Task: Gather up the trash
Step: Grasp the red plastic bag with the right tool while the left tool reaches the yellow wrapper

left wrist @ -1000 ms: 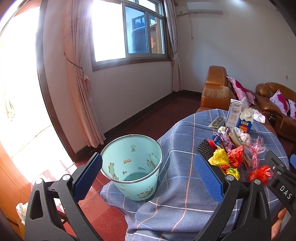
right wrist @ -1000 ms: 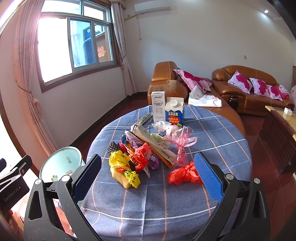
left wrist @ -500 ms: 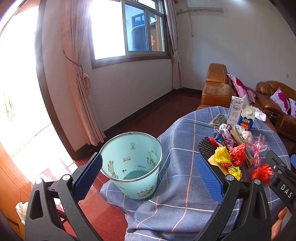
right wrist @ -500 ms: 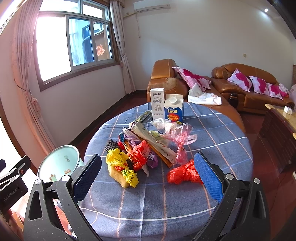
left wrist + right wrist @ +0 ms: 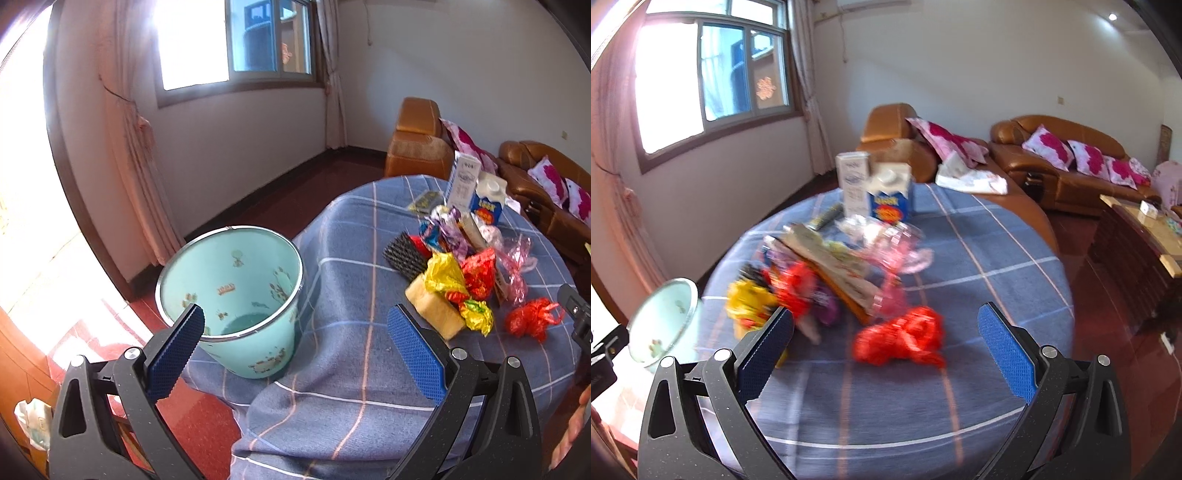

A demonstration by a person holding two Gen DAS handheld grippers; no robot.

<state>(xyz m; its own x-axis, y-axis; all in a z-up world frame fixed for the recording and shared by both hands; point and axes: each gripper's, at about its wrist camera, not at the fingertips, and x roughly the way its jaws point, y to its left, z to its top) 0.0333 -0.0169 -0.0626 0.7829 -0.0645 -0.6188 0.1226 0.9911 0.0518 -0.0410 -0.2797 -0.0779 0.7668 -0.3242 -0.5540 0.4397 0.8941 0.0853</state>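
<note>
Both tongs are held apart and empty above the near edge of a round desk (image 5: pixel 997 258) covered by a blue checked cloth. The left tongs (image 5: pixel 295 347) are pointed at a pale green bin (image 5: pixel 236 291) standing just beside the desk's left edge, its wall touched by the hanging cloth. The right tongs (image 5: pixel 886 347) are aimed at a red plastic bag (image 5: pixel 901 338) lying nearest the front edge. Behind it a heap of trash is piled: yellow wrappers (image 5: pixel 443 275), a yellowish sponge (image 5: pixel 434 312), a black brush (image 5: pixel 404 256), a pink bag (image 5: pixel 515 260). Two cartons (image 5: pixel 875 188) are seen upright at the far edge. Brown sofas (image 5: pixel 1060 155) are seen beyond.
</note>
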